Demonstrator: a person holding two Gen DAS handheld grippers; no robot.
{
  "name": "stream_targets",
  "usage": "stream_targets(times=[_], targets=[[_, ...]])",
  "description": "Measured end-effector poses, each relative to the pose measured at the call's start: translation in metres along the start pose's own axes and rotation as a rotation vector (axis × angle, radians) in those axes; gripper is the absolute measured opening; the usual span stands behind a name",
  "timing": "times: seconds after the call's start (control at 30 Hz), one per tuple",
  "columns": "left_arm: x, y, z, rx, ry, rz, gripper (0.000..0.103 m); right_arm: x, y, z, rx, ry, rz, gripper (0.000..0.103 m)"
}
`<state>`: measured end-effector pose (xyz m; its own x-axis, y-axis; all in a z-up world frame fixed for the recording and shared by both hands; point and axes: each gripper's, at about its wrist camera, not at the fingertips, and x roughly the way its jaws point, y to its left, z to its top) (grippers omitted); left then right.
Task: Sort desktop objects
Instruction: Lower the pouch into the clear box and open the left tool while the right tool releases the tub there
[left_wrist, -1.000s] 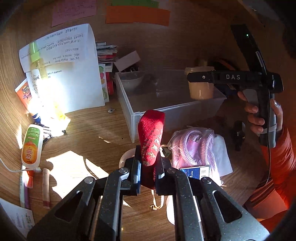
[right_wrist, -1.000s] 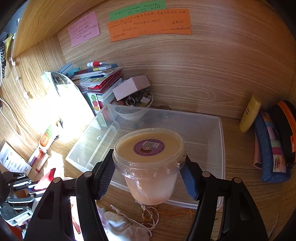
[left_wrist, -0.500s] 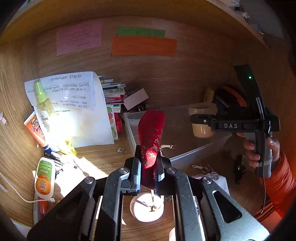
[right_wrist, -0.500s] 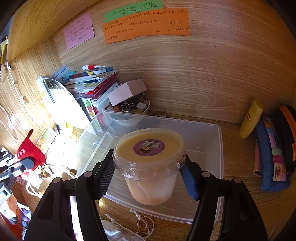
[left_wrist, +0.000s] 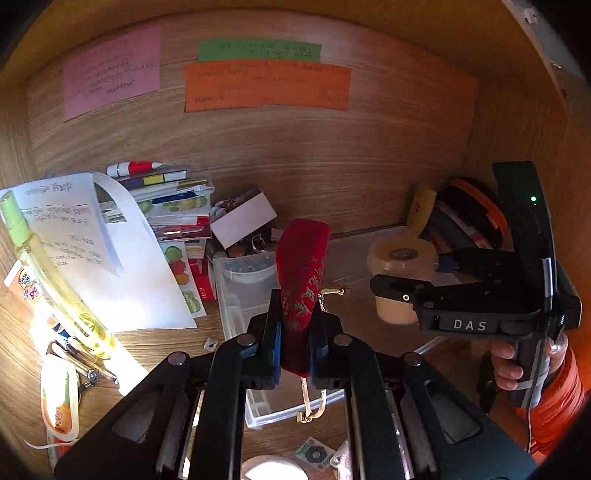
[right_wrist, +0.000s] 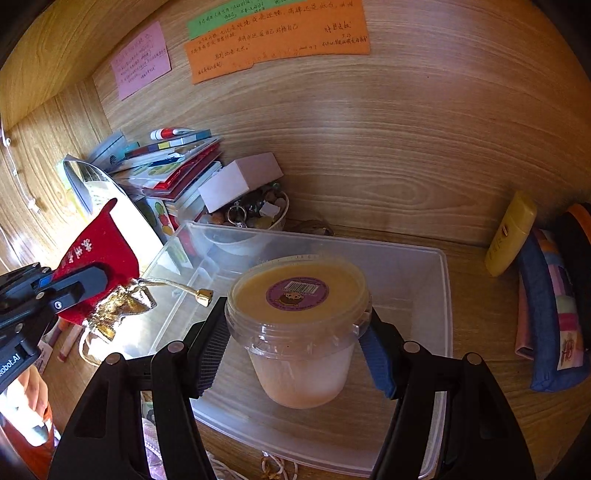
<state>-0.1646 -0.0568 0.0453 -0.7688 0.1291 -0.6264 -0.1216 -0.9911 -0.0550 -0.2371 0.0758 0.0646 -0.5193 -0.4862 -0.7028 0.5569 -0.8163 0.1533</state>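
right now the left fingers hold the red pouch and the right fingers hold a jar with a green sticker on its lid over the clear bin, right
Not quite. The sticker on the jar lid is purple with a barcode, not green; the right wrist view shows it. The rest holds: the left gripper grips the red pouch, and the right gripper holds the jar over the clear bin.

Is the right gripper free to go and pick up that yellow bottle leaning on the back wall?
Probably not as things stand. The right gripper is shut on the clear jar, held over the plastic bin. The path to the yellow bottle looks open, but the jar must be set down first.
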Motion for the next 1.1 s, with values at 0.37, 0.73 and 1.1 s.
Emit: stream_targets(times=[0.37,0.73,1.1], targets=[[0.055,0.004,-0.005,-0.010,0.124,-0.017,0.010,0.015,-0.002,-0.010,-0.044,0.035,-0.035,0.063],[0.071,-0.001,-0.017,0.022,0.196,-0.023,0.010,0.022,0.010,-0.017,-0.136,0.052,-0.093,0.063],[0.072,-0.005,-0.021,0.039,0.192,-0.015,0.044,0.029,0.013,-0.022,-0.153,0.105,-0.104,0.063]])
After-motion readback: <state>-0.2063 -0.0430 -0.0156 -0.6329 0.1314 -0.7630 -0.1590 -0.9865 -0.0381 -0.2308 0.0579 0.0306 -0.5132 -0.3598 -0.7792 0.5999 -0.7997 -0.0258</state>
